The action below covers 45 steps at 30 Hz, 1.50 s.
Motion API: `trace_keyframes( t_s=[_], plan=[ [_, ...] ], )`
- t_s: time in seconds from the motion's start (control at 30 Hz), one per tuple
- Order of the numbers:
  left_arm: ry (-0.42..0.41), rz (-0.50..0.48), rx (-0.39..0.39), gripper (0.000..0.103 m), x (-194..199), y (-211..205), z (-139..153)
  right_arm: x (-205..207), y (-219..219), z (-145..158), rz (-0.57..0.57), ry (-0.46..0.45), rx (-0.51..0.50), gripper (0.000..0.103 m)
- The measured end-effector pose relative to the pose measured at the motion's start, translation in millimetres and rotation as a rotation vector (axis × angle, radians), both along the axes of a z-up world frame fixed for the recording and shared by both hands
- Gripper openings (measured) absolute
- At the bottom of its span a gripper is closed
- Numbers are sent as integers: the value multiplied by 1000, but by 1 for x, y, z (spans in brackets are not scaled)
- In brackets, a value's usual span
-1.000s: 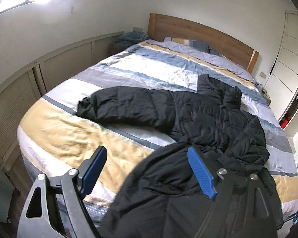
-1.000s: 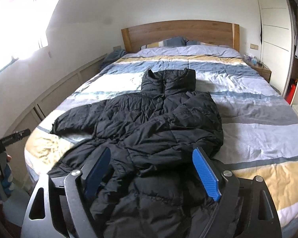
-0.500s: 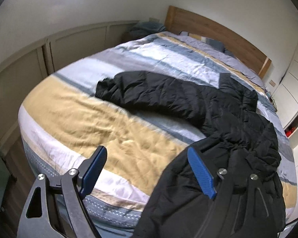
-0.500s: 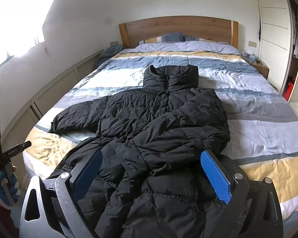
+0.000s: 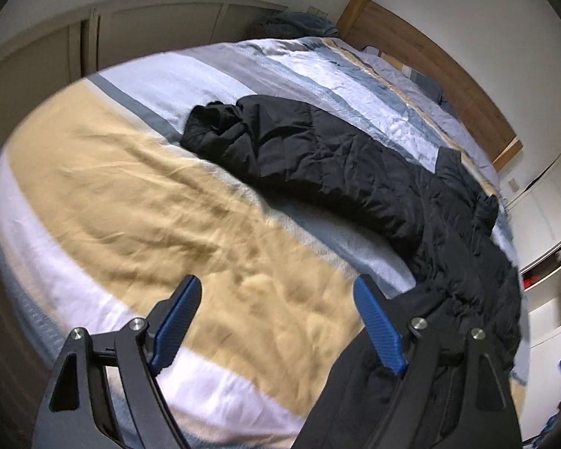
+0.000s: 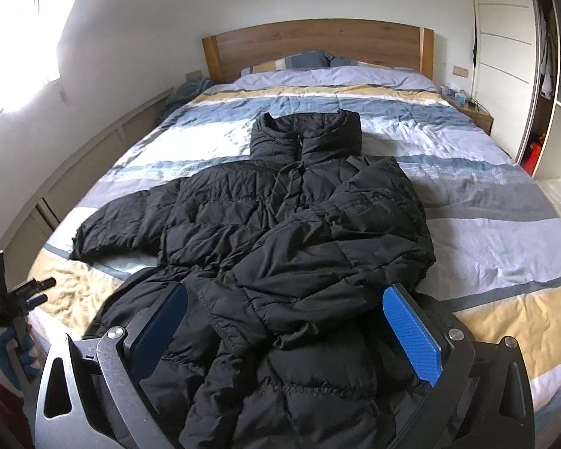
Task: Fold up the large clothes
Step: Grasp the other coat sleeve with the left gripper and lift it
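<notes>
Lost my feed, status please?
Left gripper open, empty. Right gripper open over black puffer jacket. One sleeve folded, other outstretched. Nothing blocking.

Black puffer jacket (image 6: 280, 224) spread on the striped bed

It lies front up, collar toward the headboard, hem hanging over the foot edge. One sleeve (image 5: 299, 149) stretches straight out sideways; the other sleeve (image 6: 340, 254) is folded across the chest.

No text, label, brand or number can be read in either view. Pale markings are seen on the left gripper (image 6: 22, 292) in the right wrist view, too small to be made out.
</notes>
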<state>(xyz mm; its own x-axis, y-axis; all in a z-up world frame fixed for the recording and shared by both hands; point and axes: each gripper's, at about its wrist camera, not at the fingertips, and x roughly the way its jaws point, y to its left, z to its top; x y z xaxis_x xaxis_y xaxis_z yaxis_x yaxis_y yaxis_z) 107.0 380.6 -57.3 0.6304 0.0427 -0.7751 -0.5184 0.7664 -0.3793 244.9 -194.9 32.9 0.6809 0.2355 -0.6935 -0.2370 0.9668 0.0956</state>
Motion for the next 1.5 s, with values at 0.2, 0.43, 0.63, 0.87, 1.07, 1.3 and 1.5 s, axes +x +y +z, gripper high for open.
trace_keyframes(
  t_s=[0.2,0.43,0.63,0.87,1.07,1.3,1.5],
  plan=[
    [-69,15,-209,83,38,31,-25,16,-5,-10,-38,28,-32,103],
    [-108,39,-358,83,98,52,-51,33,-22,-18,-106,52,-64,103],
    [-86,99,-460,80,136,65,-84,42,-44,-13,-163,47,-57,103],
    [-187,276,-557,71,140,98,-97,43,-68,-12,-207,46,-51,103],
    [-203,338,-616,33,144,113,-106,38,-86,-15,-233,52,-54,103],
    [-197,318,-584,17,148,110,-96,28,-97,-9,-244,30,-53,103],
    [-204,250,-477,12,154,95,-55,18,-106,-1,-244,16,-30,102]
  ],
)
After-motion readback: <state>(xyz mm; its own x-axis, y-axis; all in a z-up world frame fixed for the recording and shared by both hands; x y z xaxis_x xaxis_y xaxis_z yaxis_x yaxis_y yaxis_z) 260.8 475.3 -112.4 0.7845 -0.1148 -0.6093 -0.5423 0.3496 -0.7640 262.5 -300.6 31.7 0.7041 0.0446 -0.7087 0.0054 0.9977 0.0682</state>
